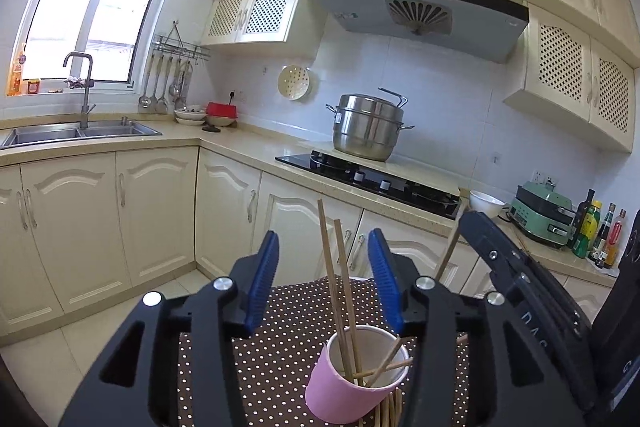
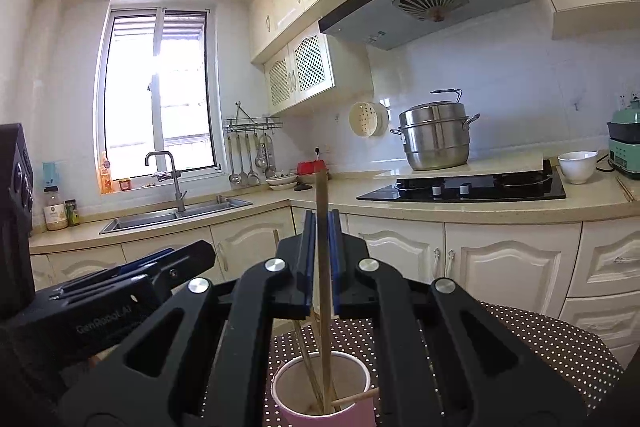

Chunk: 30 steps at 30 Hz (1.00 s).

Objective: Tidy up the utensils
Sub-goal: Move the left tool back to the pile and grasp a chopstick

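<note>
Chopsticks (image 1: 340,291) stand in a pink cup (image 1: 348,383) on the dotted cloth (image 1: 280,339), with more lying beside its base. The left gripper (image 1: 326,279) hangs over the cup, jaws wide apart, holding nothing. The right gripper (image 2: 322,239) is clamped on one chopstick (image 2: 323,267), its lower end inside the cup.

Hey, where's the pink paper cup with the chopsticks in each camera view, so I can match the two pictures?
Left wrist view: the pink paper cup sits bottom centre, tilted, on the polka-dot cloth, below the open left hand-held gripper.
Right wrist view: the cup is at the bottom edge, centre, under the right hand-held gripper, which is shut on a chopstick that runs down into it.
Shared landmark: the steel steamer pot by the stove.
</note>
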### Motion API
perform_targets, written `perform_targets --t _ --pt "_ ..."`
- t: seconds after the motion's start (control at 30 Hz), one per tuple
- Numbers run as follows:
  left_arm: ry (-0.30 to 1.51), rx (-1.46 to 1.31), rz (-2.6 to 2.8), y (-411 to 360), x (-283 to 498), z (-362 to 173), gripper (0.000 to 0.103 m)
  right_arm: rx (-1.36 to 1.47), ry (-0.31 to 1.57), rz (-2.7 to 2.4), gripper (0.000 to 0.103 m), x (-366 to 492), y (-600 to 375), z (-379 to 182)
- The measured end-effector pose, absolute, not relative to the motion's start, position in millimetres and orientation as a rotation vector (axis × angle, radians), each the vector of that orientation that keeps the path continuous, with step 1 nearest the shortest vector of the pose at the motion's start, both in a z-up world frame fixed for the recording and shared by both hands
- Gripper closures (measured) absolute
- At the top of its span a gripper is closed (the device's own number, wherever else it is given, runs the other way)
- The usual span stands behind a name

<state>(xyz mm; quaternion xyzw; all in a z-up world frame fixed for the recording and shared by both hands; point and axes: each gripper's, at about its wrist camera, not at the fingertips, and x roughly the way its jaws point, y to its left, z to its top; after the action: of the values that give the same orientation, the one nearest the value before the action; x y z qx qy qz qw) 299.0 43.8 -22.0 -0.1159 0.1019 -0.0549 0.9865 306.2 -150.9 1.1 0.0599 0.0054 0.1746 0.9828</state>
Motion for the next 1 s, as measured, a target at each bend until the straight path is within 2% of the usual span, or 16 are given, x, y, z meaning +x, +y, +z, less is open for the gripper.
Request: perform_targets --t 0.33,0.43,0.47,0.53,0.6,0.8,1.0 --pt "0.223 -0.219 -0.125 43.4 265.8 -9.4 0.054 0.085 0.019 0.318 0.095 271.5 -155.3 17.1" --pt "0.251 -0.203 -0.140 38.9 253.4 -11.7 0.050 0.068 0.042 0.288 0.095 257.1 -161.7 15.2" --pt "0.266 -0.196 -0.145 36.9 249.0 -14.0 0.049 0.061 0.054 0.273 0.091 252.6 -164.3 13.0" --pt "0.298 -0.183 -0.158 32.5 242.0 -20.5 0.049 0.058 0.073 0.258 0.076 242.9 -171.8 7.4" --pt "0.340 -0.167 -0.173 27.1 237.0 -29.8 0.049 0.056 0.094 0.234 0.050 233.3 -178.4 0.7" --pt "0.555 -0.098 -0.225 8.0 234.3 -75.2 0.049 0.020 0.173 0.192 0.050 210.8 -196.2 -25.8" --pt "0.877 -0.061 -0.273 -3.0 252.2 -140.5 0.049 0.052 0.303 0.175 0.050 205.9 -215.8 -59.9"
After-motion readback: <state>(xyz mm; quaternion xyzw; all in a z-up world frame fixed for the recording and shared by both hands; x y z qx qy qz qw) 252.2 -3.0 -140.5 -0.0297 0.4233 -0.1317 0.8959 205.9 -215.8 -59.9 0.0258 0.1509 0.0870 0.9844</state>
